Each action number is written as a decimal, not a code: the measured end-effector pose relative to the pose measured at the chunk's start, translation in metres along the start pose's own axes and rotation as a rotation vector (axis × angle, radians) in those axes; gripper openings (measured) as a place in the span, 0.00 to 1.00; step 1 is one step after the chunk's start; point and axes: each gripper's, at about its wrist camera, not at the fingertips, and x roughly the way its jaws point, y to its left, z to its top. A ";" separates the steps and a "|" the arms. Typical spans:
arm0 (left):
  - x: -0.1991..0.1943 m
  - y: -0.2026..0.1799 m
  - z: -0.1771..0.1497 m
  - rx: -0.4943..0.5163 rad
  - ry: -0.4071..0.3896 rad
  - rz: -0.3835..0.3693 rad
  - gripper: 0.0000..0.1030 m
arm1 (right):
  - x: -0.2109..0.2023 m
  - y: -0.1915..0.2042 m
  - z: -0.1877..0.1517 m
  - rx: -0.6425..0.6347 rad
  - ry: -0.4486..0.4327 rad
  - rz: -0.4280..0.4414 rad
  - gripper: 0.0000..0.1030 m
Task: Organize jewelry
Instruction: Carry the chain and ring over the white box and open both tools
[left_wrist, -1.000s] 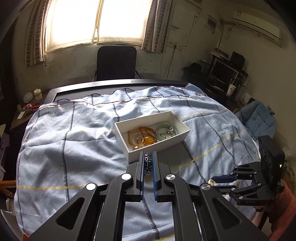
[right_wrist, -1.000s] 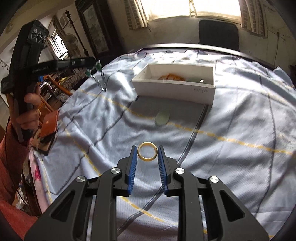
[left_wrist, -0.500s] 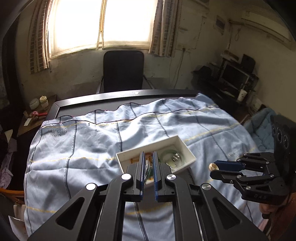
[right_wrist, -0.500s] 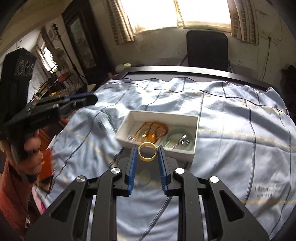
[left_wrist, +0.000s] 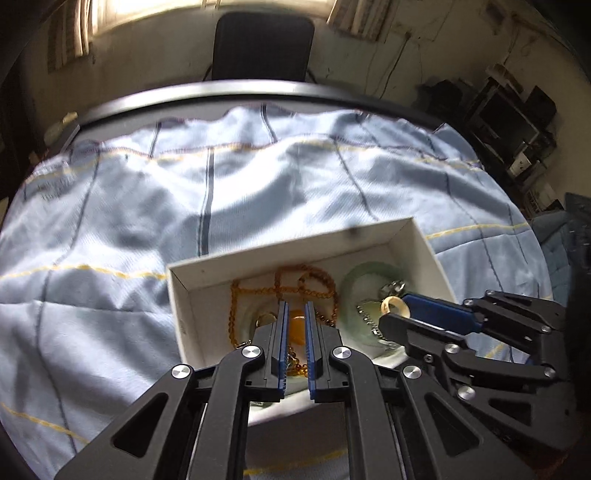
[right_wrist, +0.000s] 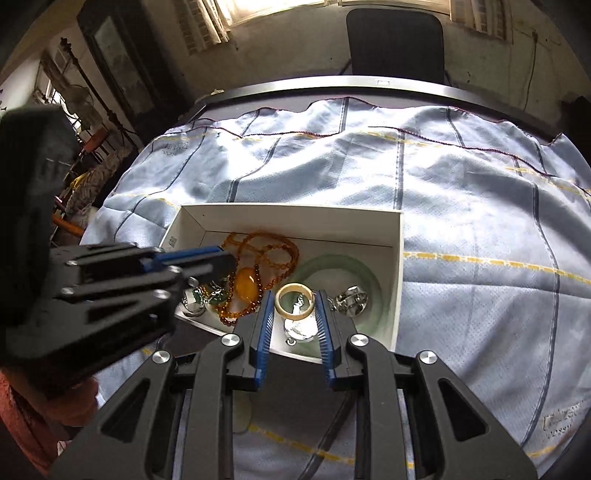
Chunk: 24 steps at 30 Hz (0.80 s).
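While right gripper (right_wrist: 294, 308) pinches cream ring (right_wrist: 294, 304), left gripper (left_wrist: 296, 325) narrowly parted, contents hidden

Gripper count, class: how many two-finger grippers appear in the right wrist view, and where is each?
2. The right gripper reaches up from the bottom centre, shut on the yellow ring above the white box. The left gripper enters from the left, over the box's left end.

Left wrist view looks forward and down along its fingers, close above the white box (left_wrist: 192, 295). Right wrist view does likewise from the box's near right. Both share the box, blue cloth (right_wrist: 461, 206) and black chair (left_wrist: 262, 44).
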 end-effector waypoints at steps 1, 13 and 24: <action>0.003 0.001 -0.001 0.000 0.010 -0.011 0.11 | -0.001 0.000 0.001 0.000 -0.002 0.006 0.22; -0.005 0.005 0.001 -0.022 0.009 0.019 0.46 | -0.019 -0.005 -0.004 0.022 -0.031 0.016 0.24; -0.060 -0.006 -0.002 0.051 -0.054 0.057 0.60 | -0.070 0.006 -0.053 -0.058 -0.075 0.077 0.48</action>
